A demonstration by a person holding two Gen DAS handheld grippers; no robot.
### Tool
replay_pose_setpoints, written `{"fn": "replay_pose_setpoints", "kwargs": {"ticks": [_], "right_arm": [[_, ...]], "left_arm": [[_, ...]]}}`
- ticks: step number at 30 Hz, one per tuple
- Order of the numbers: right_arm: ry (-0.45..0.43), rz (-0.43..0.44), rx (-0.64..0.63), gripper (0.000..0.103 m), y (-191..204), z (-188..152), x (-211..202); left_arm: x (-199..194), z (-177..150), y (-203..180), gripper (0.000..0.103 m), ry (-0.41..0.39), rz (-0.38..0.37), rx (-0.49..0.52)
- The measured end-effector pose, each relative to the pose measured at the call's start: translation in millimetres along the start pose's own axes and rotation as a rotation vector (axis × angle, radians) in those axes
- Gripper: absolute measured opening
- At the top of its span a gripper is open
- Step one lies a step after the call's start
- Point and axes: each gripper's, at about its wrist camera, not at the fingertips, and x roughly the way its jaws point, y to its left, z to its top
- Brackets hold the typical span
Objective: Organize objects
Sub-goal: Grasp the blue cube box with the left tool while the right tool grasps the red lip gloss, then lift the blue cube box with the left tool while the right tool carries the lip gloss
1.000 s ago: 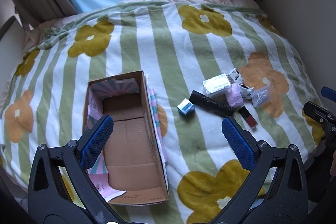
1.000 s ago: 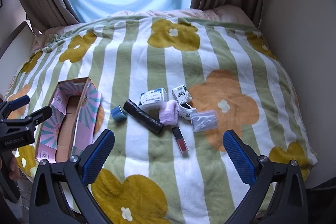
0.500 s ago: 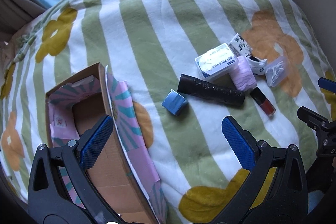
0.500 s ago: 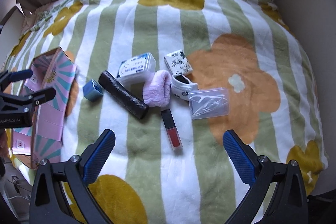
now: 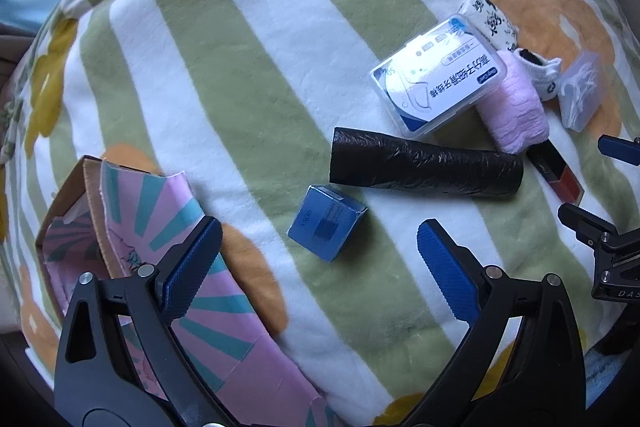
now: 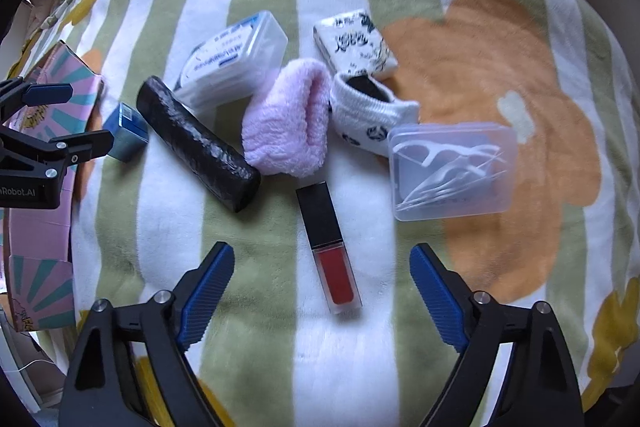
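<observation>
2 views are given. From the left wrist, the left tool (image 5: 318, 259) is seen spread apart around a small blue box (image 5: 326, 228), judged its target, beside the cardboard box (image 5: 80, 211). From the right wrist, the right tool (image 6: 322, 281) is seen spread apart, empty, framing a lip gloss tube (image 6: 328, 247) on the bed blanket (image 6: 500, 67).

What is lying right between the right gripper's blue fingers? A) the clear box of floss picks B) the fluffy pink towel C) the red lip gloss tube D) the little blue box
C: in the right wrist view, the red lip gloss tube lies on the blanket between the open right gripper fingers.
</observation>
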Motion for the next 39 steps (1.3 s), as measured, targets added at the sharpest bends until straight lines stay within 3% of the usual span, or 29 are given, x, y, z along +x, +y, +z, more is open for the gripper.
{"fn": "replay_pose_setpoints", "kwargs": {"ticks": [5, 10, 13, 15, 16, 21, 29, 39], "right_arm": [[0.039, 0.006, -0.005, 0.069, -0.5, -2.9, 14.8], [0.057, 0.014, -0.018, 0.060, 0.9, -5.5, 20.5], [0.064, 0.021, -0.021, 0.051, 1.0, -7.2, 20.2], [0.067, 0.022, -0.025, 0.040, 0.9, -9.1, 19.3], [0.069, 0.024, -0.026, 0.036, 0.8, -10.1, 19.0], [0.067, 0.003, -0.024, 0.024, -0.1, -18.1, 14.4], [0.045, 0.000, -0.001, 0.020, 3.4, -36.2, -6.2], [-0.028, 0.009, 0.033, 0.018, 16.3, -63.0, -60.6]], "left_arm": [[23.1, 1.5, 6.1, 0.095, 0.053, -0.018, 0.010], [41.9, 0.9, 14.7, 0.081, 0.099, -0.032, 0.000], [52.8, 0.3, 24.9, 0.062, 0.134, -0.075, -0.033], [57.4, -0.3, 28.8, 0.044, 0.148, -0.115, -0.032], [58.1, -0.4, 29.7, 0.041, 0.149, -0.132, -0.030], [58.1, -1.3, 35.9, 0.040, 0.139, -0.116, 0.004], [49.5, -8.3, 60.9, 0.036, 0.112, -0.121, -0.002], [14.0, -20.5, 103.6, 0.036, 0.021, -0.127, -0.064]]}}
